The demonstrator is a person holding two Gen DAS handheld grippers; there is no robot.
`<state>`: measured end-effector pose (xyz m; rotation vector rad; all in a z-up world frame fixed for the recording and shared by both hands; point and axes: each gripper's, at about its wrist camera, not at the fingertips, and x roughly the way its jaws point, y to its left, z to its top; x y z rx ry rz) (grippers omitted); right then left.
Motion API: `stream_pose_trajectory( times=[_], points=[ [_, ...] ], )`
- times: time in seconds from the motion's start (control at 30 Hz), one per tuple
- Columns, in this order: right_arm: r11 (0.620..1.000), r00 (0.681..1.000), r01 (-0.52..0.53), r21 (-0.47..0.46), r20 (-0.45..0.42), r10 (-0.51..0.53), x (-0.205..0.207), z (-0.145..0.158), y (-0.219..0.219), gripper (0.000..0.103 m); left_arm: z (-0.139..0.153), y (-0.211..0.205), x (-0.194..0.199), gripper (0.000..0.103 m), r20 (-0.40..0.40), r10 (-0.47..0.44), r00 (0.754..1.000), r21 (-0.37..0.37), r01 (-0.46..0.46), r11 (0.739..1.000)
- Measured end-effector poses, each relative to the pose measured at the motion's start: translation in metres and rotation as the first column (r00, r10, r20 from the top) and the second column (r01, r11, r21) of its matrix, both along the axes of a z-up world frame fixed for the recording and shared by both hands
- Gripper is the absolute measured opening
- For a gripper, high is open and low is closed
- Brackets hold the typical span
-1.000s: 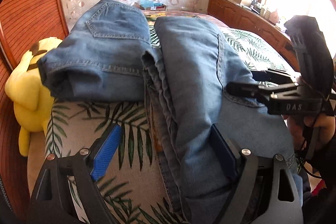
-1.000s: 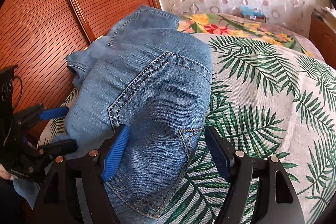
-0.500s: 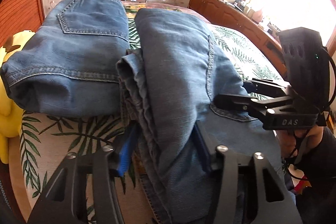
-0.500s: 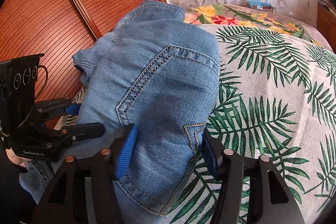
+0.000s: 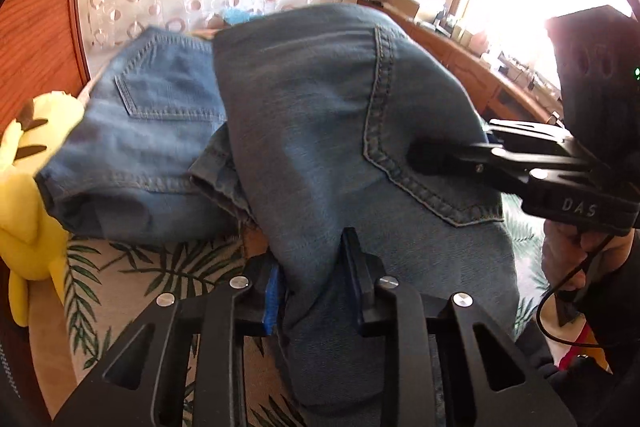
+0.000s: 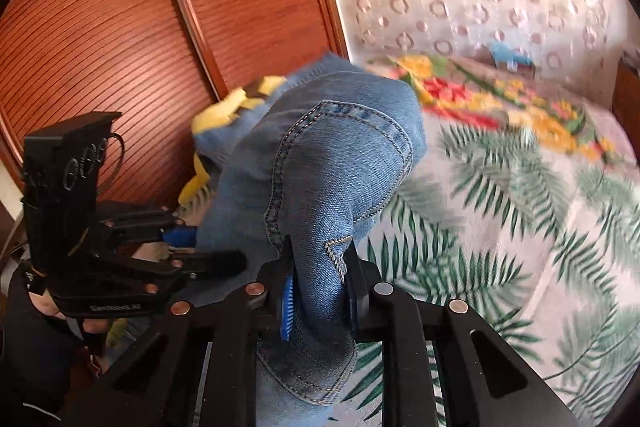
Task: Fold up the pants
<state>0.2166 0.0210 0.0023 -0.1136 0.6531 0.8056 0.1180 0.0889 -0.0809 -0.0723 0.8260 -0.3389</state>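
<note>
My left wrist camera looks close along its fingers across the pants [image 5: 320,131] toward the far window; my right one faces the left wooden wall. Both share the pants.

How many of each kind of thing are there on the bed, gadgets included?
Pairs of jeans: 2, one gripped, one folded behind
Yellow plush toy: 1
Hand-held grippers: 2, left and right, both clamped on denim
Total: 5

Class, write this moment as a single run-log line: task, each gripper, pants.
task: fold pants | left gripper: shut on jeans | right gripper: shut on jeans | jeans: bunched, raised off bedspread | second jeans: folded beside plush toy
</note>
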Motion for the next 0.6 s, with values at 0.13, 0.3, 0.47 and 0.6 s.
stream_pose_trajectory(
  times=[0.13, 0.3, 0.47, 0.6],
  points=[
    [1.000, 0.998, -0.019, -0.023, 0.065, 0.020, -0.011, 0.028, 0.003, 0.019, 0.021, 0.003, -0.009, 0.027, 0.059, 0.021, 0.998, -0.023, -0.019, 1.000],
    [0.997, 0.989, -0.053, -0.050, 0.136, 0.060, -0.017, 0.061, 0.011, 0.019, 0.049, 0.019, -0.015, 0.026, 0.133, 0.068, 0.989, -0.047, -0.062, 0.997],
    [0.993, 0.973, -0.110, -0.049, 0.197, 0.117, -0.019, 0.093, 0.033, 0.019, 0.080, 0.040, -0.019, 0.026, 0.204, 0.126, 0.971, -0.030, -0.123, 0.992],
    [0.982, 0.957, -0.185, -0.023, 0.222, 0.186, -0.010, 0.116, 0.062, 0.019, 0.103, 0.073, -0.022, 0.026, 0.244, 0.192, 0.951, -0.018, -0.193, 0.981]
  ],
)
